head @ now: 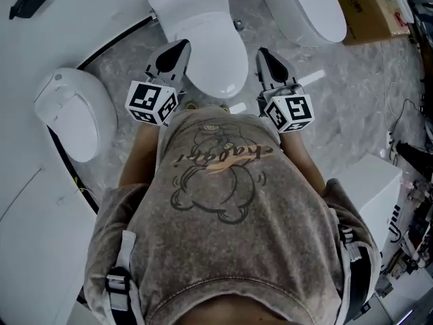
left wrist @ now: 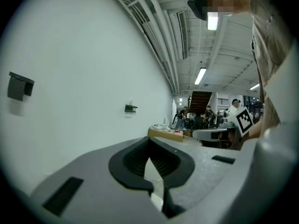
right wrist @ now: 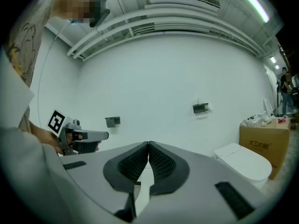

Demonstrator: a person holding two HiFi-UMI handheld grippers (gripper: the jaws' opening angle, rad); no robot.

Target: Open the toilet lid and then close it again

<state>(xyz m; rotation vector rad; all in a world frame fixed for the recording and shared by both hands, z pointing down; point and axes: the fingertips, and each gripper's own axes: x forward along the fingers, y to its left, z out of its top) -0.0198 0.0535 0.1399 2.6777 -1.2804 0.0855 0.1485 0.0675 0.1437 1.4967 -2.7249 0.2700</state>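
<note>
- Tools first: left tool (head: 177, 49) and right tool (head: 266, 56) both have their jaws pressed together on nothing, held about level just in front of the person's shirt (head: 223, 181). With the tips together, I reckon the only way under a lid edge is a poke or a hook, and that can skate off smooth plastic.
- Toilet lid (head: 211, 46) is just beyond the tips, lying flat on the middle toilet, so it looks closed to me. Lifting it from one side only could twist it on the hinge. If a tip slides out halfway, it drops and slams.
- Left toilet (head: 71, 110) and right toilet (head: 304, 9) sit near on either side, so a wide swing could clip one.
- Cardboard box (head: 371, 9) is well apart, so no worry there.
</note>
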